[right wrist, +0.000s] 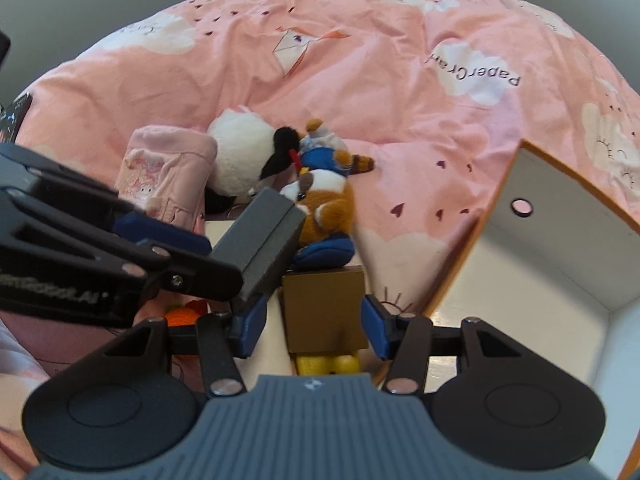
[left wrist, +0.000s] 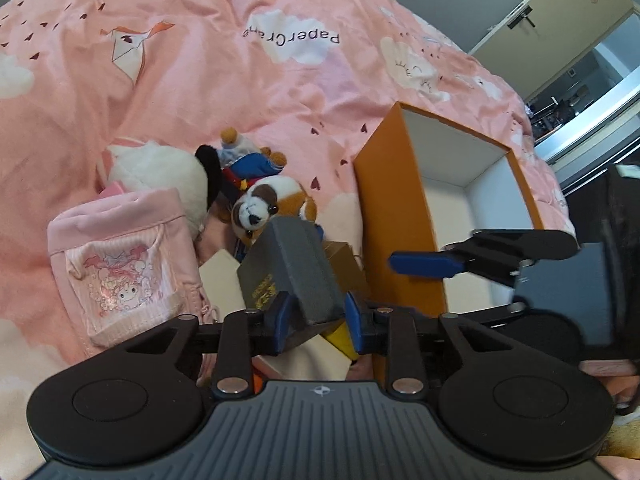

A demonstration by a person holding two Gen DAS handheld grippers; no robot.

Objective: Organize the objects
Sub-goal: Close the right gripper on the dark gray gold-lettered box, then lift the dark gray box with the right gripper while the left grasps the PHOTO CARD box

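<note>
Left wrist view: the left claw is narrowed onto a dark grey box, its blue pads pressing the box's two sides, with the box tilted up toward 11 o'clock. The box sits among a cluster of things on a bed with a pink duvet. At 12 o'clock beyond the box lies a brown and white plush dog, with a white and black plush at 10 o'clock and a pink drawstring pouch at 9 o'clock. A brown carton shows just right of the grey box. An orange box with a white inside stands open at 2 o'clock, and the right claw reaches in from 3 o'clock in front of it.

Right wrist view: the right claw stands half open, its blue pads on either side of the brown carton and apart from it, holding nothing. A yellow item peeks out below the carton. The left claw enters from 9 o'clock, clamped on the dark grey box. Only this view shows a round hole in the orange box's white wall at 3 o'clock. Only the left view shows a door and a room beyond at 2 o'clock.
</note>
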